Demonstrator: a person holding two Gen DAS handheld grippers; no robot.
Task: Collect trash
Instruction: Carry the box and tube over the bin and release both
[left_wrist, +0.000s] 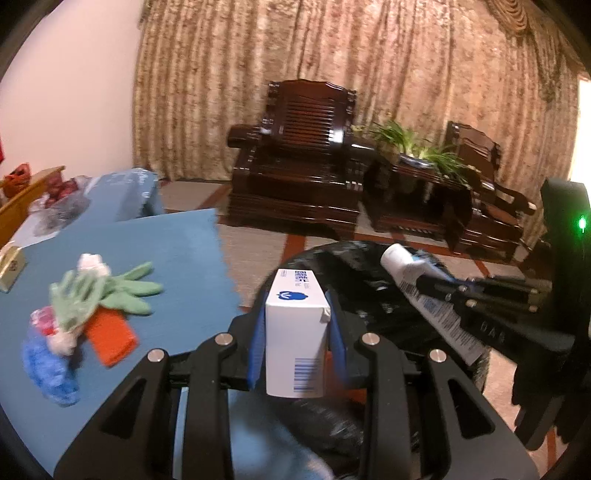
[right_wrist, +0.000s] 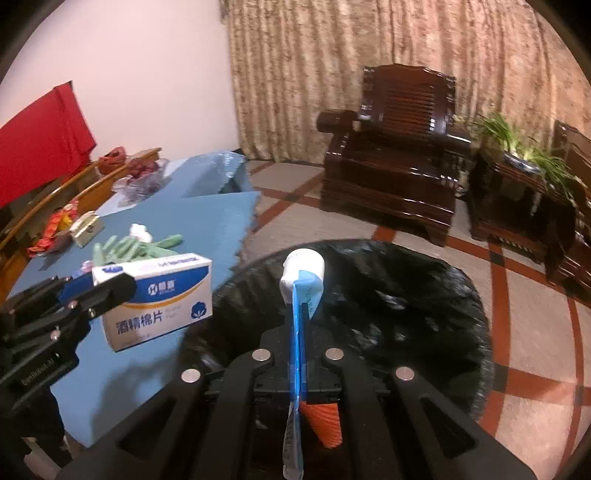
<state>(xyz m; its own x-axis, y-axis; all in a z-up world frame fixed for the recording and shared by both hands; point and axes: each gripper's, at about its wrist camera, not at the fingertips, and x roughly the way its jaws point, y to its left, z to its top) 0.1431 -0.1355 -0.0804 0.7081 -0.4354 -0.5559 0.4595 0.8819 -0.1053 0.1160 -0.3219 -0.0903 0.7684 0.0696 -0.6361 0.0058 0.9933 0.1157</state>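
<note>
Grippers over the bin

Left hand-held gripper is clamped on a white-and-blue box, held at the near rim of the black-lined trash bin. Right hand-held gripper is pinched together on a flattened white tube, above the bin's opening. Left of the bin, green gloves, an orange packet and crumpled scraps lie on the blue surface.
</note>
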